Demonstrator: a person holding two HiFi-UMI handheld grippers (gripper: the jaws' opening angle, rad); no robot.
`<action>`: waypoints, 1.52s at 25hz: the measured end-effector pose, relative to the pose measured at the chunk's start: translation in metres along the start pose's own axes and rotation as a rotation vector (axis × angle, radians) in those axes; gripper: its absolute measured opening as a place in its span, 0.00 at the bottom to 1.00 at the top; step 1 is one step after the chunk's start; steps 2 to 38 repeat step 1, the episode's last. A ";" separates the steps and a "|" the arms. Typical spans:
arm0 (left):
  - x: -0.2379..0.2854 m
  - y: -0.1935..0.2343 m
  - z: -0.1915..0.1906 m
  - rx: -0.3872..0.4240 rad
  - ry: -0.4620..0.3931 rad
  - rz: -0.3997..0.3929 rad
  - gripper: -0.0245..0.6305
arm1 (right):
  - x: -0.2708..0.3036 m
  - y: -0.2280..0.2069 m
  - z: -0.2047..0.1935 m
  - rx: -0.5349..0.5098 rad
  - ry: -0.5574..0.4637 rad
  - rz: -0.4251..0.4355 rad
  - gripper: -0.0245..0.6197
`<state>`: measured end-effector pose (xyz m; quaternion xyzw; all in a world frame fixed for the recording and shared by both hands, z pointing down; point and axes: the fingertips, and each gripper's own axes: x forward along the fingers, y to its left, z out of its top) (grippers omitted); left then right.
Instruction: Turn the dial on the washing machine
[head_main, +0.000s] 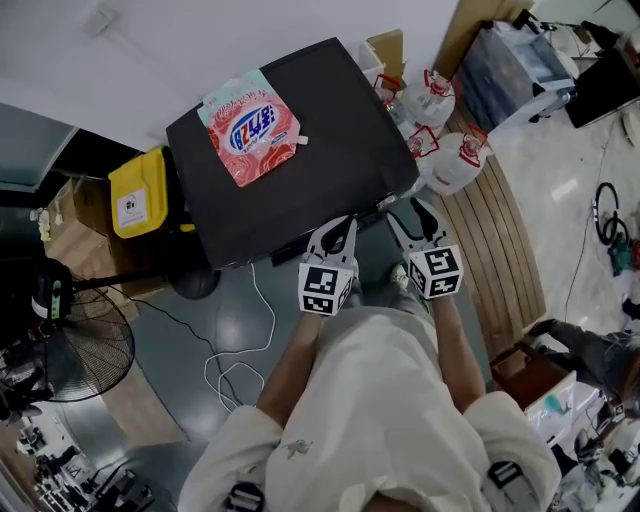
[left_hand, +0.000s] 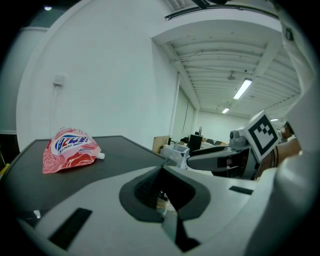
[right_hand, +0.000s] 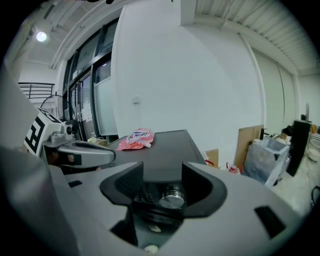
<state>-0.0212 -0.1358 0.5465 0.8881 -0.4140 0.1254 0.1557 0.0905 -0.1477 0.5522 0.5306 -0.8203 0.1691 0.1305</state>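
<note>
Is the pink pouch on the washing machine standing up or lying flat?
Lying flat: the pink pouch rests on the black top of the washing machine, printed face up.

Dial (right_hand: 172, 199) shiny metal; washer top (head_main: 335, 125) matt blk; pouch (head_main: 250, 128) glossy plastic.

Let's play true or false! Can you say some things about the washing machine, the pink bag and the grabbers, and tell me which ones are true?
1. The pink pouch lies on top of the washing machine. True.
2. The washing machine's top is white. False: it is black.
3. The silver dial sits between the jaws of the right gripper. True.
4. The fan stands on top of the machine. False: it stands down on the floor, off to the side.
</note>
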 end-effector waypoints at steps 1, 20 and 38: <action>0.000 0.001 0.000 -0.001 0.001 -0.001 0.06 | 0.001 0.001 0.001 -0.001 0.000 -0.001 0.42; 0.000 0.001 0.000 -0.001 0.001 -0.001 0.06 | 0.001 0.001 0.001 -0.001 0.000 -0.001 0.42; 0.000 0.001 0.000 -0.001 0.001 -0.001 0.06 | 0.001 0.001 0.001 -0.001 0.000 -0.001 0.42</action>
